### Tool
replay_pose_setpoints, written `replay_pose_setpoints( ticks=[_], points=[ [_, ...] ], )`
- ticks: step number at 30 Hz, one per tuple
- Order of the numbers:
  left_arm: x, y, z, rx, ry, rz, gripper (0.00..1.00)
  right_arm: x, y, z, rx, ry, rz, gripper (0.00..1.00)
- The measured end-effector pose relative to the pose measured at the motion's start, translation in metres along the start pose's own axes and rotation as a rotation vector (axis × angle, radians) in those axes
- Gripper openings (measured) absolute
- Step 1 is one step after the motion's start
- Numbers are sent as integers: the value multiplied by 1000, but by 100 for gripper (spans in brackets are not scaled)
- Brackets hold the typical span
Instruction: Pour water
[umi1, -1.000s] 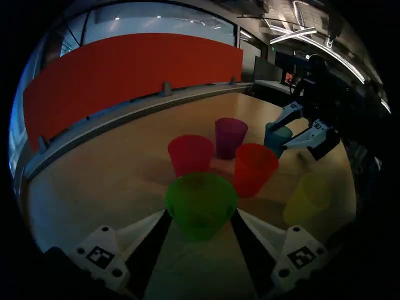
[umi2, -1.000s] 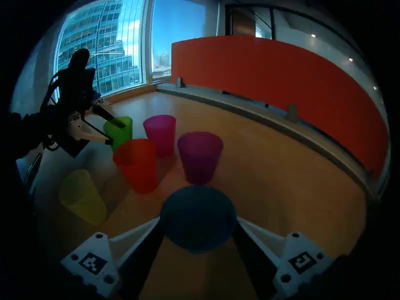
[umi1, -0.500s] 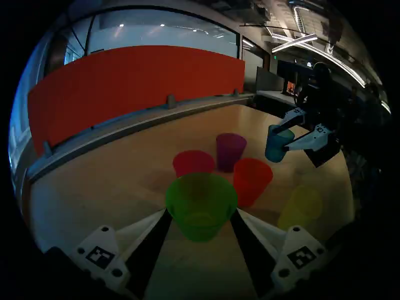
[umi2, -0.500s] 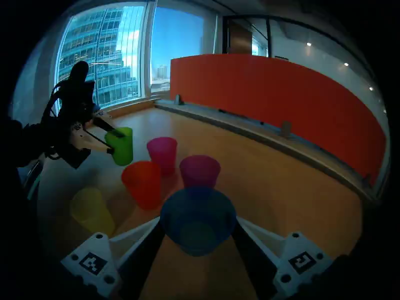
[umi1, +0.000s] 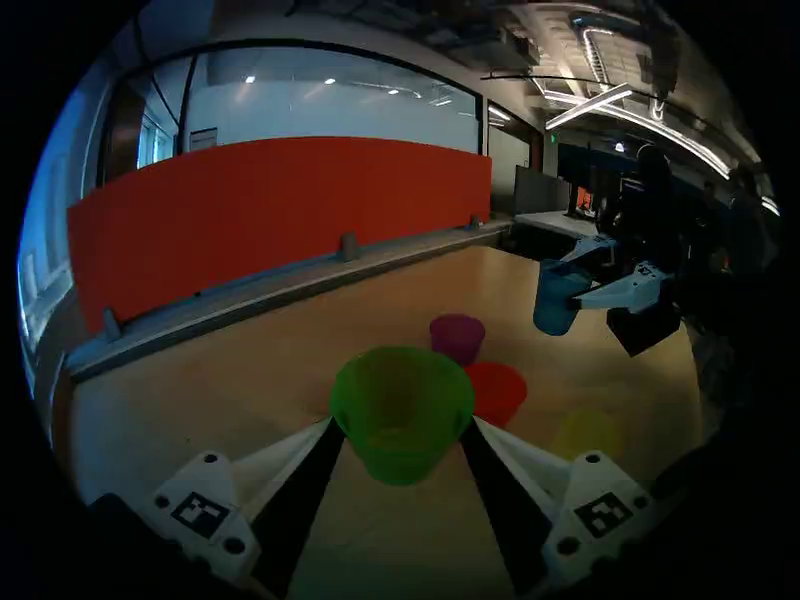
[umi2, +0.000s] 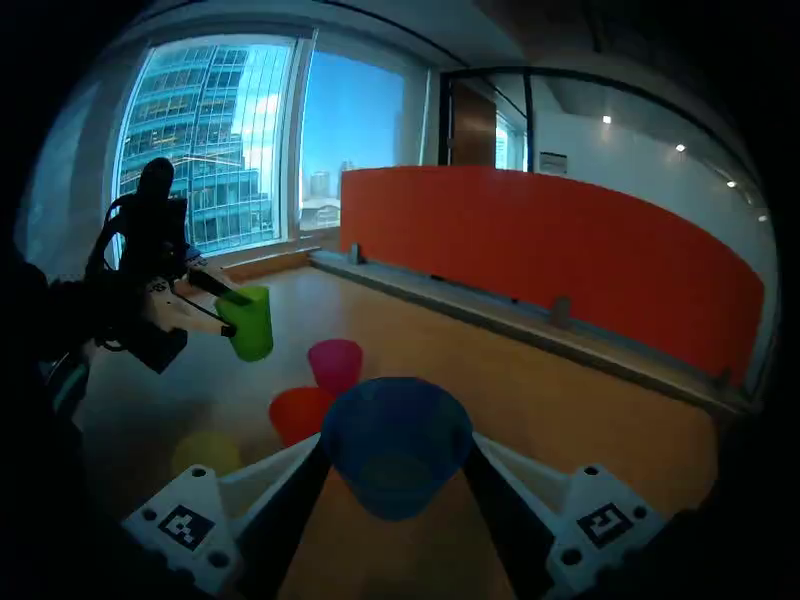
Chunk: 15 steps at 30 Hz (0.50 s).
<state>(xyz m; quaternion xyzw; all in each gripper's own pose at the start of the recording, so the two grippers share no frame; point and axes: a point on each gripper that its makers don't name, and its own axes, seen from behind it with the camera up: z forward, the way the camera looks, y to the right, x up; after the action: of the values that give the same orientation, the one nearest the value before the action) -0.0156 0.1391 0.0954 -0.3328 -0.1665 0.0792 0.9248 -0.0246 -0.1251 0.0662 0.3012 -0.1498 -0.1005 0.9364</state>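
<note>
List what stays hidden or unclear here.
Water in the green cup: left gripper view, too dim.
Left side of the red cup: left gripper view, behind the green cup.
Base of the yellow cup: right gripper view, lost in shadow.
Contents of the blue cup: right gripper view, murky.

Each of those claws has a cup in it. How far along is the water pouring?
Done: the left gripper grips the green cup and the right gripper the blue cup, both raised above the table. In hand: the cups hang apart, neither tipped. Left: bringing them together and pouring. Whether either holds water, I cannot tell.
</note>
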Motion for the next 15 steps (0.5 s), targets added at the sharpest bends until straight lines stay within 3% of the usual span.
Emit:
replay_pose_setpoints(
  ticks=[15],
  points=[
    [51, 6, -32, 26, 130, 24, 83, 50, -14, -27, -5, 125, -8, 90]
  ],
)
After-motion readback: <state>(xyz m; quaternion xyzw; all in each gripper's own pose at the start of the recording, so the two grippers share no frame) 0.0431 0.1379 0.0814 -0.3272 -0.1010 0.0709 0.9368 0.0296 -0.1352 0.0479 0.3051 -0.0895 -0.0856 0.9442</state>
